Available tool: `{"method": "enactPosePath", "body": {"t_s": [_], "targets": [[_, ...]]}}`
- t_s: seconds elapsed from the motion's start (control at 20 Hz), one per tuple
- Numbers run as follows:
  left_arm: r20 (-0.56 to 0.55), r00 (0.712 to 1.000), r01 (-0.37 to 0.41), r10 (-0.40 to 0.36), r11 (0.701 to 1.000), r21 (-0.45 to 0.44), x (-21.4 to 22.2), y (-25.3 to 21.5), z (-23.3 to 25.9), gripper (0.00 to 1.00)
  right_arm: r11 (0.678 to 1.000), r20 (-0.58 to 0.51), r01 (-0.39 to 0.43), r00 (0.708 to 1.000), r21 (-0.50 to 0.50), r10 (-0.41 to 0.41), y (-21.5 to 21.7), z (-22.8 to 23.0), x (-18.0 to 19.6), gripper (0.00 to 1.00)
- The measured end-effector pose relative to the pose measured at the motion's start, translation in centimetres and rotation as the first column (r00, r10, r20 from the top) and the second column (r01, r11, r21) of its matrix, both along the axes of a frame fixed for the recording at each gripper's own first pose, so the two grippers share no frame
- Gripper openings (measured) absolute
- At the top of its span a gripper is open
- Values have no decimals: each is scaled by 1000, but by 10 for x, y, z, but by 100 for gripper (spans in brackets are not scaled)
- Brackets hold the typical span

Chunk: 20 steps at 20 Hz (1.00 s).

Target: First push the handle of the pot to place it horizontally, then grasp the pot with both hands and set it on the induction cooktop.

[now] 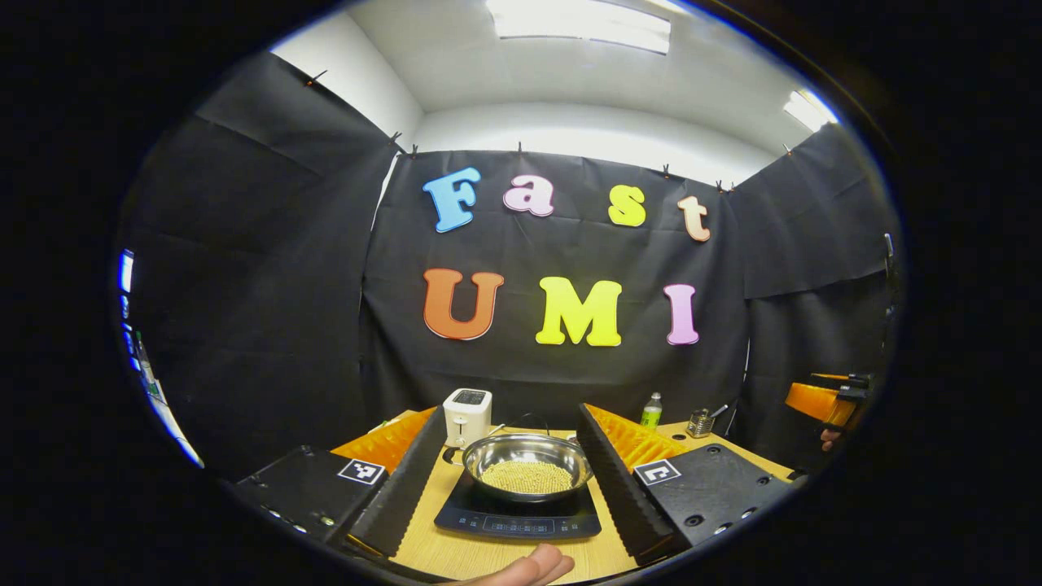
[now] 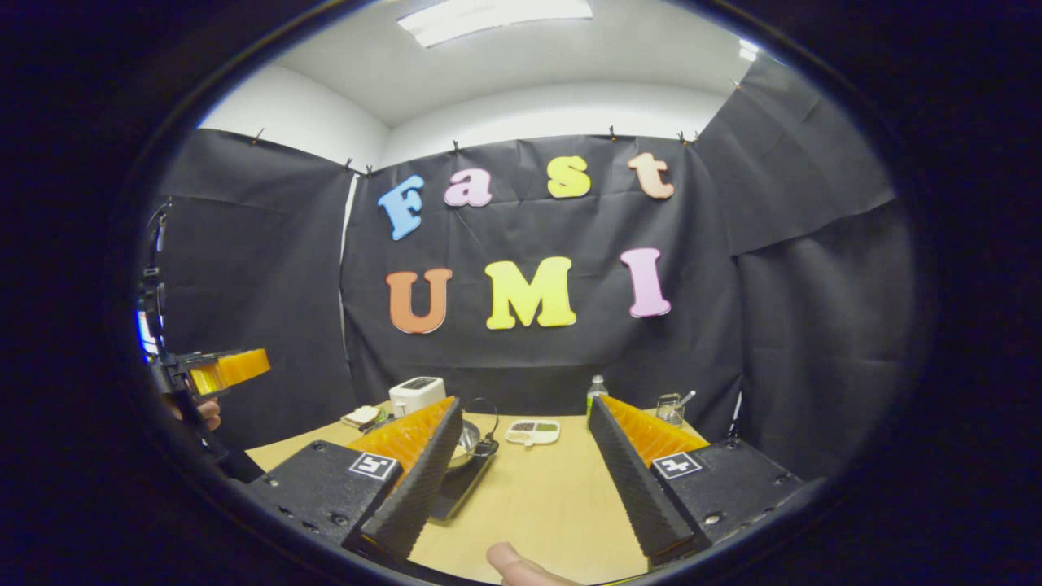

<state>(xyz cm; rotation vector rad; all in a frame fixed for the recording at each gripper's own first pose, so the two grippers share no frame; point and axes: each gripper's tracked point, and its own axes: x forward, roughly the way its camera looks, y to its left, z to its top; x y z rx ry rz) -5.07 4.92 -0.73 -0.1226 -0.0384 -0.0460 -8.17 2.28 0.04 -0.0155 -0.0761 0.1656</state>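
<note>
A steel pot [image 1: 527, 464] holding pale yellow grains sits on the black induction cooktop [image 1: 521, 521] in the left gripper view. My left gripper [image 1: 513, 419] hangs open in front of it, the pot showing between its two fingers, apart from both. In the right gripper view the pot [image 2: 470, 438] and cooktop [image 2: 460, 488] are half hidden behind that gripper's left finger, and a thin dark handle [image 2: 482, 405] arches above the pot. My right gripper [image 2: 523, 404] is open over bare table to the pot's right.
On the wooden table [image 2: 545, 505] a white toaster [image 1: 466, 415] stands behind the cooktop. A small white dish [image 2: 533, 431], a bottle [image 2: 597, 392] and a glass jar [image 2: 669, 408] stand at the back. A thumb [image 1: 529, 566] shows at each view's bottom edge.
</note>
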Motion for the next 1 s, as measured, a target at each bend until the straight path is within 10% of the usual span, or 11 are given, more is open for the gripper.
{"method": "enactPosePath", "body": {"t_s": [0.95,1.0], "targets": [[-77,997,18,-18,1000,-10,3,-12,-22,95,996,-19,53,998,71,-52,-28,-9,-1,99],[-68,997,23,-24,1000,-12,1,-13,-20,84,996,-11,57,998,73,-56,-30,-6,-2,96]]}}
